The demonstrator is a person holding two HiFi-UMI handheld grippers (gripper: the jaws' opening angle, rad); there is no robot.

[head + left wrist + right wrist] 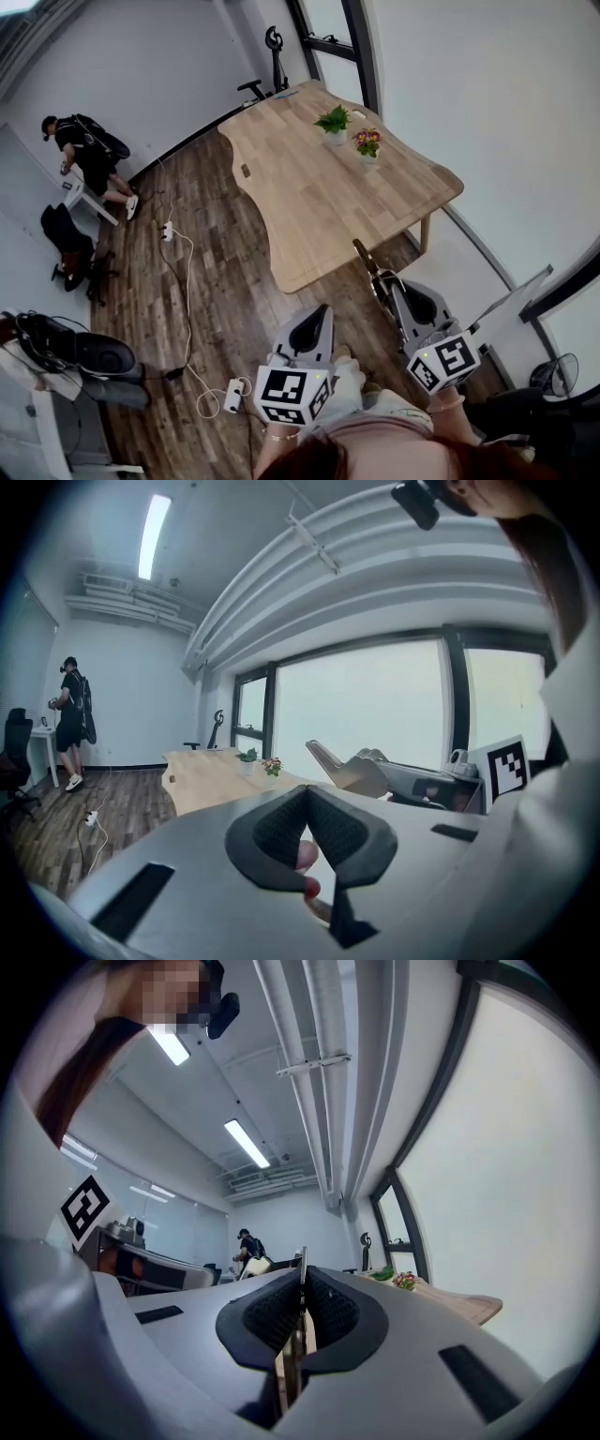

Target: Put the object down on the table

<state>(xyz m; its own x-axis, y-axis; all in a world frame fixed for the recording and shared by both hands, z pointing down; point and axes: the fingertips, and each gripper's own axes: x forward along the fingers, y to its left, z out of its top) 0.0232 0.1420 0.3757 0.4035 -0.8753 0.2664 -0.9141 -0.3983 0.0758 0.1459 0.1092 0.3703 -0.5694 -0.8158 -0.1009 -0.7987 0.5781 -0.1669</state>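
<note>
I'm standing in an office. A long wooden table (319, 202) with potted plants (334, 120), an office chair (67, 234), tall windows (366, 705) and strip lights (248, 1144) show it.

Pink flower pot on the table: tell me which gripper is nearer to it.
Right. The right gripper, shut on a thin strip, sits just off the table edge nearest the pink flower pot; the left gripper hangs farther back over the floor.

A pale wooden table (319, 187) stands on dark plank floor (216, 244) beside tall windows (366, 714); white walls (141, 75), a ceiling strip light (150, 532).
</note>
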